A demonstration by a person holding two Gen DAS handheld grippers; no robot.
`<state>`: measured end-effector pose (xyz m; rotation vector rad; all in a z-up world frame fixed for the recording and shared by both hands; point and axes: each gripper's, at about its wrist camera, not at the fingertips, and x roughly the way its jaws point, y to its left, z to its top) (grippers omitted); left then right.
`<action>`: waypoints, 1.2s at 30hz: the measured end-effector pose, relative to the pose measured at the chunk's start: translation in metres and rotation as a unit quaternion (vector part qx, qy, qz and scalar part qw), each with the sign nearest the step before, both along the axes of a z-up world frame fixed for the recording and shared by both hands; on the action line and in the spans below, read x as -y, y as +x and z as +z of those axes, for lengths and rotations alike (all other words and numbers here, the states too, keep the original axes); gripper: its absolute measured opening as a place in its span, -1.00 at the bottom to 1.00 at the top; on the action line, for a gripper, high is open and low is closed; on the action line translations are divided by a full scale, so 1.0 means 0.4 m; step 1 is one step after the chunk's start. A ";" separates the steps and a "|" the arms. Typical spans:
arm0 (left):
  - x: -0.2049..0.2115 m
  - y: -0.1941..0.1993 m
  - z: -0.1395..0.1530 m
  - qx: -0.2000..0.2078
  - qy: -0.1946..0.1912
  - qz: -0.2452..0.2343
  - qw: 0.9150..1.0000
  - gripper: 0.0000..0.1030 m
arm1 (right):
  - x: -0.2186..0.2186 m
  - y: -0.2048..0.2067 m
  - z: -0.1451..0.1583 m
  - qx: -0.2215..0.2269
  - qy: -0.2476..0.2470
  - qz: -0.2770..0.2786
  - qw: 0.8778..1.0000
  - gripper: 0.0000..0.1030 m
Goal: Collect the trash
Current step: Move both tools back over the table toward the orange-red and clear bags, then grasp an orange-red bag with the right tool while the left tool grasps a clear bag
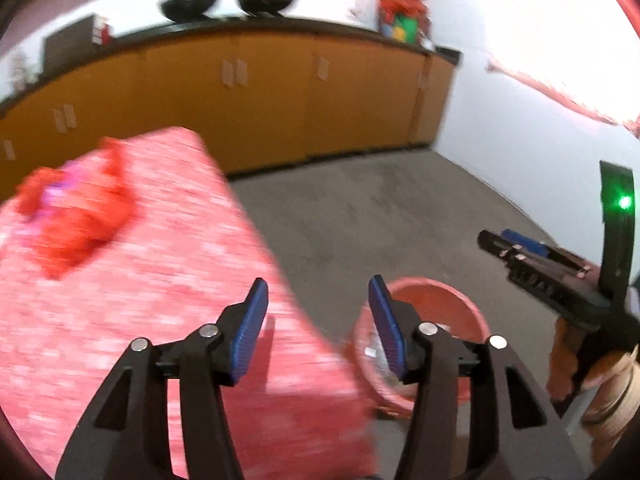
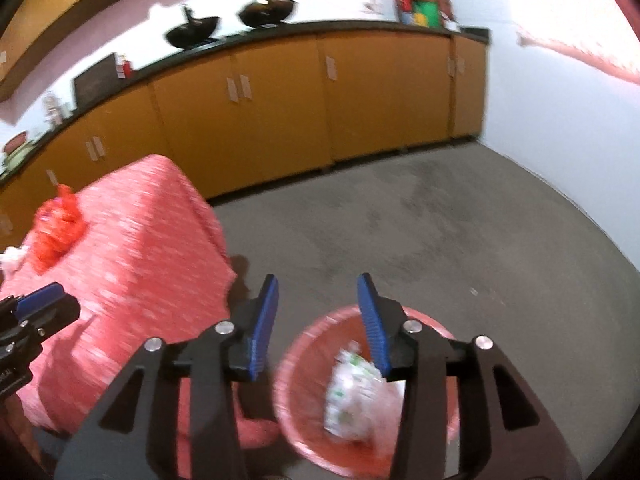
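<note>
A red bin (image 2: 304, 364) stands on the floor beside a table under a pink cloth (image 2: 132, 264). White crumpled trash (image 2: 356, 392) lies in the bin. My right gripper (image 2: 318, 292) is open and empty above the bin's left rim. My left gripper (image 1: 318, 296) is open and empty over the table's right edge, with the bin (image 1: 456, 304) below to its right. A crumpled red wrapper (image 1: 76, 216) lies on the cloth at the far left; it also shows in the right wrist view (image 2: 56, 228). The right gripper shows at the right of the left wrist view (image 1: 492, 242).
Orange cabinets (image 2: 320, 100) under a dark counter run along the back wall, with two black woks (image 2: 232, 20) and a colourful box (image 2: 420, 8) on top. A white wall (image 2: 560, 120) stands at the right. Grey floor (image 2: 440, 220) lies between.
</note>
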<state>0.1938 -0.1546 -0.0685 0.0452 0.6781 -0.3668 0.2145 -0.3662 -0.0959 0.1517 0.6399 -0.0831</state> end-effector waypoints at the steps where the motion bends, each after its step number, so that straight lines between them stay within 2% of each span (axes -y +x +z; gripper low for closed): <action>1: -0.053 -0.002 0.011 0.013 0.011 0.024 1.000 0.07 | -0.029 0.010 0.015 0.006 0.000 0.010 1.000 -0.09; 4: -0.178 -0.004 0.028 0.028 0.026 0.081 0.996 0.13 | -0.147 0.055 0.063 0.022 0.001 0.049 0.999 0.09; 7: -0.336 0.006 0.032 0.035 0.035 0.160 0.986 0.22 | -0.280 0.101 0.100 0.026 0.002 0.092 0.995 0.14; 13: -0.637 0.026 0.038 0.050 0.055 0.301 0.951 0.29 | -0.528 0.168 0.119 0.023 0.015 0.162 0.986 0.14; 17: -0.769 0.036 0.032 0.054 0.055 0.349 0.934 0.38 | -0.646 0.216 0.099 0.014 0.031 0.177 0.984 0.14; 21: -0.868 0.040 0.026 0.054 0.045 0.380 0.922 0.40 | -0.730 0.257 0.074 0.001 0.032 0.175 0.984 0.15; 25: -0.923 0.059 0.018 0.049 0.031 0.390 0.919 0.40 | -0.783 0.297 0.056 -0.010 0.025 0.164 0.986 0.23; 29: -0.943 0.089 0.009 0.043 0.029 0.393 0.918 0.45 | -0.808 0.321 0.028 -0.029 -0.007 0.158 0.987 0.23; 30: -0.949 0.096 0.005 0.042 0.027 0.394 0.918 0.48 | -0.811 0.327 0.018 -0.039 -0.012 0.157 0.987 0.17; 31: -0.951 0.105 0.006 0.040 0.023 0.394 0.918 0.51 | -0.810 0.331 0.014 -0.046 -0.007 0.159 0.986 -0.09; 34: -0.966 0.130 0.006 0.038 0.011 0.397 0.917 0.52 | -0.807 0.336 0.007 -0.051 -0.003 0.160 0.986 -0.39; 36: -0.968 0.154 0.006 0.036 0.020 0.397 0.917 0.52 | -0.810 0.331 0.007 -0.050 -0.010 0.159 0.986 -0.48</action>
